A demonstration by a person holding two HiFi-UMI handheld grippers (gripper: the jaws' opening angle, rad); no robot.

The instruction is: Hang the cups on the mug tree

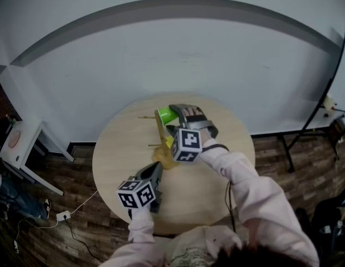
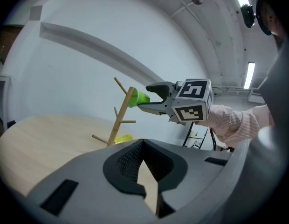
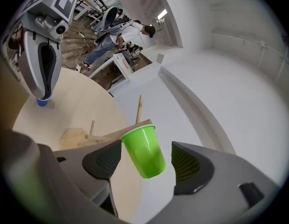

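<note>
On the round table (image 1: 206,188) stands a wooden mug tree (image 1: 159,133) (image 2: 117,122) (image 3: 107,135). A green cup (image 1: 164,115) (image 2: 139,98) (image 3: 145,148) sits tilted, mouth over one of the tree's upper pegs. My right gripper (image 1: 175,119) (image 2: 150,98) (image 3: 147,163) is open around it, with a gap between each pad and the cup wall. A yellow cup (image 2: 122,138) (image 1: 169,143) lies by the tree's base. My left gripper (image 1: 155,171) (image 2: 143,146) (image 3: 42,93) hovers nearer the front, shut and empty. A small blue thing (image 3: 42,101) shows just under its tips.
The table's rim (image 1: 100,177) is close to my left gripper. A white side table (image 1: 19,143) and floor cables (image 1: 67,216) lie to the left, a stand's legs (image 1: 292,143) to the right. People stand at a desk (image 3: 114,29) far behind.
</note>
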